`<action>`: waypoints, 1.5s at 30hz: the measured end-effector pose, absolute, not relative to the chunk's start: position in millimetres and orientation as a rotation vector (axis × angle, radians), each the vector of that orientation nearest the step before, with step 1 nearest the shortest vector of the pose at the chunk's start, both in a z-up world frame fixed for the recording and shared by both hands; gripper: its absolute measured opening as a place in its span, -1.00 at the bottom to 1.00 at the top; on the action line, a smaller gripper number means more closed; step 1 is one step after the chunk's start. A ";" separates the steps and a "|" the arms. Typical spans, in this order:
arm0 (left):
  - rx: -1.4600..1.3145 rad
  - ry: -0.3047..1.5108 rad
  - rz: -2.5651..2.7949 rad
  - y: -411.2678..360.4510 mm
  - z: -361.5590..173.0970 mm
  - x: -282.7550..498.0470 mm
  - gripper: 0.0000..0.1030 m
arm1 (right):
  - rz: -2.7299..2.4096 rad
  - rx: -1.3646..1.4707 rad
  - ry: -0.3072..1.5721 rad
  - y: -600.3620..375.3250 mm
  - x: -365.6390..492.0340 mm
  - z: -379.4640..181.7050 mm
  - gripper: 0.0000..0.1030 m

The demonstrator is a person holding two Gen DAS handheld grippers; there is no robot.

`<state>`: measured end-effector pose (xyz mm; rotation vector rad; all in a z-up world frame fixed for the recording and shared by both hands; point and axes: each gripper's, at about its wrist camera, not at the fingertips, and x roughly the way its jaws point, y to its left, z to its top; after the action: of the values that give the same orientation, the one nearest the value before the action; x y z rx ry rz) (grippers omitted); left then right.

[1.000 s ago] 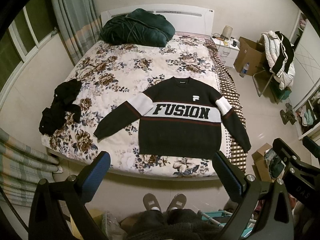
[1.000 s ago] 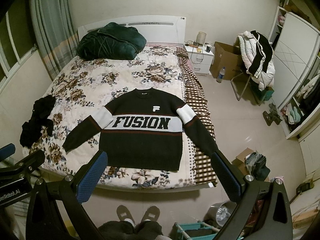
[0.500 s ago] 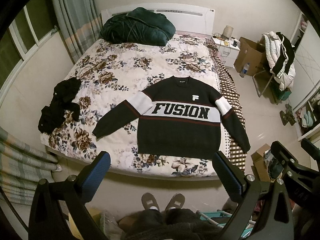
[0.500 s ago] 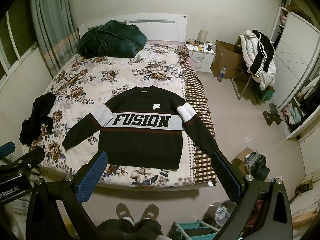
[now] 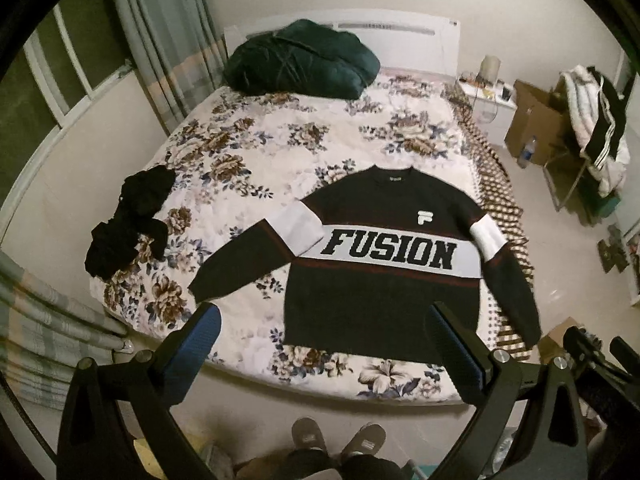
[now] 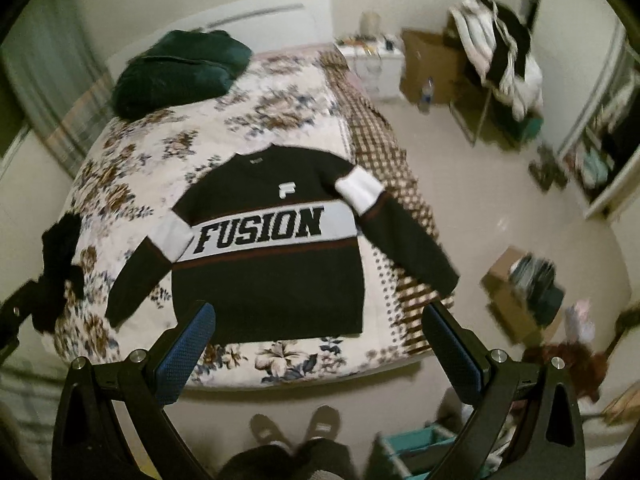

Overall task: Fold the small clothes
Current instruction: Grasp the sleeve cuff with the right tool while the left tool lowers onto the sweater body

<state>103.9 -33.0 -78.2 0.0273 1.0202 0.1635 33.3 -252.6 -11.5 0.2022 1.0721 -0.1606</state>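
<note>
Both hand-held grippers, left (image 5: 324, 344) and right (image 6: 320, 340), hang released above our feet; we see the dark knitted "FUSION" sweater (image 5: 384, 276) spread flat on the floral-quilted bed (image 5: 280, 152).

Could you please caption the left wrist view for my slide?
Open left gripper above a FUSION sweater spread flat on the floral bed.

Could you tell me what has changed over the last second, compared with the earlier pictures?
Only the right gripper has clearly moved: its view has swung and tilted, now blurred, so the sweater looks slanted. The left gripper has barely shifted. Nothing was taken hold of or let go; both grippers are open and empty. The sweater still lies spread flat on the bed, and the black garment is unmoved.
</note>
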 end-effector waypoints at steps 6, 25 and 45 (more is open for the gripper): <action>0.091 1.107 0.144 -70.2 -154.9 172.5 1.00 | -0.283 0.319 1.153 -305.4 105.7 -119.4 1.00; 0.258 1.341 -0.028 -187.5 -420.6 362.9 1.00 | -0.850 1.047 1.163 -549.6 155.3 -456.0 1.00; 0.341 1.469 0.002 -277.3 -537.6 408.4 1.00 | -0.903 1.583 0.564 -635.2 108.8 -617.9 1.00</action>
<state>408.4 -277.3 -537.6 0.3408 1.4694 0.0016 108.8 -635.2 -617.9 1.5828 0.5637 -0.9032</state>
